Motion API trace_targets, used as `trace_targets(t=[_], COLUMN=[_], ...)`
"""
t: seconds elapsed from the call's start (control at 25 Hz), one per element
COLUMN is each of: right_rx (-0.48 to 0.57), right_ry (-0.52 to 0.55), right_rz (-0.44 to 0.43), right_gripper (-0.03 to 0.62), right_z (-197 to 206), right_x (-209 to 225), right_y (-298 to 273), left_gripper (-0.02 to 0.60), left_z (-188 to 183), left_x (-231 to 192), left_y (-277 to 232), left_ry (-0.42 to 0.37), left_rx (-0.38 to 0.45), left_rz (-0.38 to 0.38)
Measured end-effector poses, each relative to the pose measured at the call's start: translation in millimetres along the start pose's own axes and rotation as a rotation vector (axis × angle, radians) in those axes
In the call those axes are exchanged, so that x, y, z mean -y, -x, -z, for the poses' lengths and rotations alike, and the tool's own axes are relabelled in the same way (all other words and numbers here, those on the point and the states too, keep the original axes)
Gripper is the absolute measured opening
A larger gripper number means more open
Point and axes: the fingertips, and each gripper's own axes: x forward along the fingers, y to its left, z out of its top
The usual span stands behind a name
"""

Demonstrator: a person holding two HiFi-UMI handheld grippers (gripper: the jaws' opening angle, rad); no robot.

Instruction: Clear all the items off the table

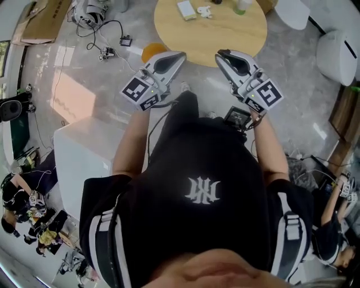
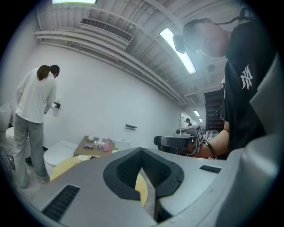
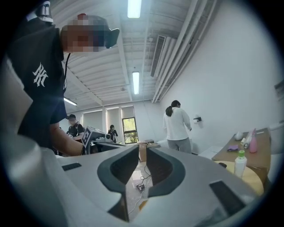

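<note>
The round wooden table (image 1: 225, 34) lies ahead of both grippers. On it are a white box (image 1: 186, 9), a small white item (image 1: 204, 11) and a green-capped bottle (image 1: 243, 5), which also stands at the right of the right gripper view as the bottle (image 3: 240, 163). My left gripper (image 1: 179, 56) hovers at the table's near edge with its jaws meeting at the tips and nothing in them. My right gripper (image 1: 220, 56) is beside it, jaws a narrow gap apart and empty. In their own views, the left gripper (image 2: 142, 153) and the right gripper (image 3: 144, 153) both point about level.
An orange object (image 1: 151, 52) sits by the table's left edge. Cables (image 1: 107, 39) trail on the floor. White chairs (image 1: 292, 11) stand around. A person in white (image 3: 177, 126) faces the wall near a far table (image 2: 95, 148) with a pink bottle (image 2: 106, 145).
</note>
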Motion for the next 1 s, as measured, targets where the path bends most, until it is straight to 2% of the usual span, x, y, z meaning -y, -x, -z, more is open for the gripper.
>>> trace_targets(t=[0.04,0.32,0.36,0.52,0.68,0.76,1.0], right_rx=[-0.011,-0.062,-0.066,-0.093,-0.109,-0.122,-0.207], right_ry=[-0.005,-0.033,-0.038,-0.045,-0.059,-0.07,-0.069], right_rz=[0.003,0.039,0.043,0.047,0.034,0.024,0.027], right_gripper=[0.064,0.067,0.084,0.086,0.089,0.114,0.114], right_z=[2.1,8.0,8.9,20.9,43.1,59.0,104.9], right_x=[7.6,68.2,77.4,108.3,154.2,176.4,208.5], right_y=[-12.9,-100.0,-110.4,-137.6,-156.8,-165.0,-187.6], left_gripper=[0.012,0.012,0.012,0.012,0.012,0.012,0.012], left_z=[1.0,9.9,12.0,20.3,39.4,53.6,78.3], left_x=[-13.5,-103.8,-113.9,-138.0,-165.0,-180.5,-210.4], left_y=[-2.1,-12.3,-14.6,-23.7,-48.9,-61.2,-71.1], left_ry=[-0.002,0.052,0.061,0.091,0.105,0.116,0.158], left_rx=[-0.004,-0.022,-0.026,-0.034,-0.057,-0.071,-0.077], left_rz=[0.004,0.029,0.031,0.021,-0.012,-0.044,-0.128])
